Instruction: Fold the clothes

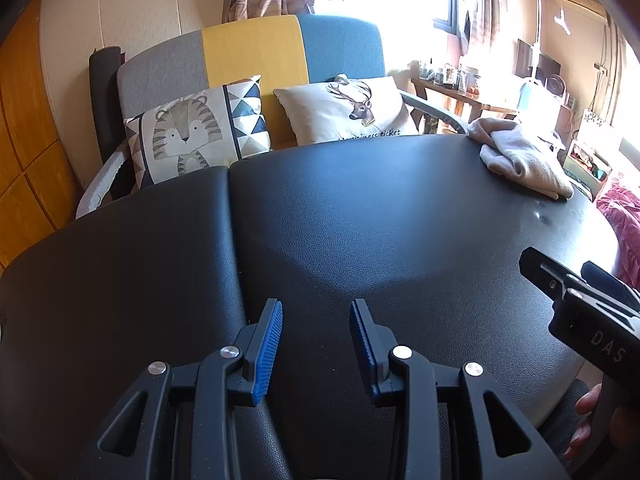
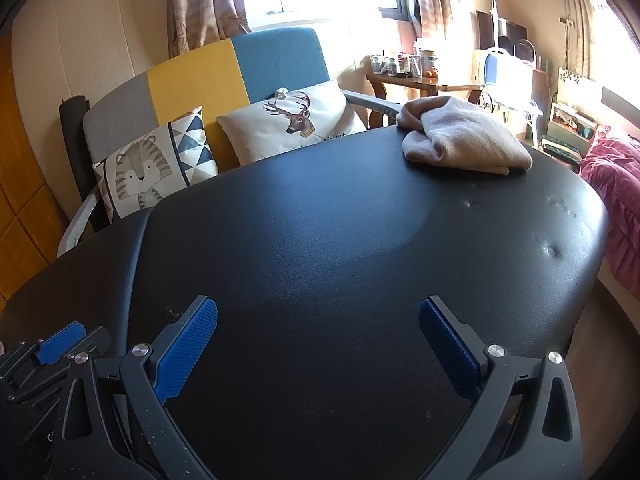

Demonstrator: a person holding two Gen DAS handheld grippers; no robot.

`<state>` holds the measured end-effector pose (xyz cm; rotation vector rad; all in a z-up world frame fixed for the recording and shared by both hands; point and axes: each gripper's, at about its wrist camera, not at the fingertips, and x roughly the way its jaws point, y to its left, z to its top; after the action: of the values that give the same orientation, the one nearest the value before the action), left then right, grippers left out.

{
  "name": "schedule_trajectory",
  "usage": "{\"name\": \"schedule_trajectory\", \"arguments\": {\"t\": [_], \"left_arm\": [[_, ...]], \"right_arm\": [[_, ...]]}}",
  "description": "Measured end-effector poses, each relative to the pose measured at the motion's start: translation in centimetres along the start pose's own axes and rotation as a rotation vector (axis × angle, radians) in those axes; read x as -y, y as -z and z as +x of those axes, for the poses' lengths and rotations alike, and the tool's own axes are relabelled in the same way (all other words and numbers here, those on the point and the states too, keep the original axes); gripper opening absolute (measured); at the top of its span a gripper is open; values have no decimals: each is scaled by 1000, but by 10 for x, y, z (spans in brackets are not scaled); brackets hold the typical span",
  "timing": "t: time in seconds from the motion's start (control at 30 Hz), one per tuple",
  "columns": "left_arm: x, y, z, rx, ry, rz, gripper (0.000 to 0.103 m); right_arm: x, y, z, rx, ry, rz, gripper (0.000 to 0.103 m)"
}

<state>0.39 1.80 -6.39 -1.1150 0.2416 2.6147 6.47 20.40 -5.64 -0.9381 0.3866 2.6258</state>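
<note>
A folded beige garment (image 1: 520, 158) (image 2: 464, 140) lies at the far right corner of the black padded table (image 1: 340, 216) (image 2: 340, 240). My left gripper (image 1: 316, 312) hovers over the near edge of the table, jaws partly apart with nothing between the blue pads. My right gripper (image 2: 318, 314) is held wide open over the near middle of the table, also with nothing in it. From the left wrist view the right gripper's body shows at the right edge, held by a hand (image 1: 588, 428). The garment is far from both grippers.
Behind the table stands a grey, yellow and blue sofa (image 1: 280, 44) with a tiger cushion (image 1: 192, 132) and a deer cushion (image 1: 352, 108). A pink blanket (image 2: 616, 200) lies off the right side. A cluttered wooden desk (image 2: 420, 80) sits by the window.
</note>
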Motion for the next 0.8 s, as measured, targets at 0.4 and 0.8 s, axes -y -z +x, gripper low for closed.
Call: {"name": "schedule_trajectory", "arguments": {"t": [0.4, 0.8], "left_arm": [[0, 2, 3, -5, -5, 2, 35], [1, 2, 2, -4, -2, 0, 35]], "right_arm": [[3, 1, 3, -15, -1, 10, 103], [0, 1, 0, -4, -3, -1, 103]]}}
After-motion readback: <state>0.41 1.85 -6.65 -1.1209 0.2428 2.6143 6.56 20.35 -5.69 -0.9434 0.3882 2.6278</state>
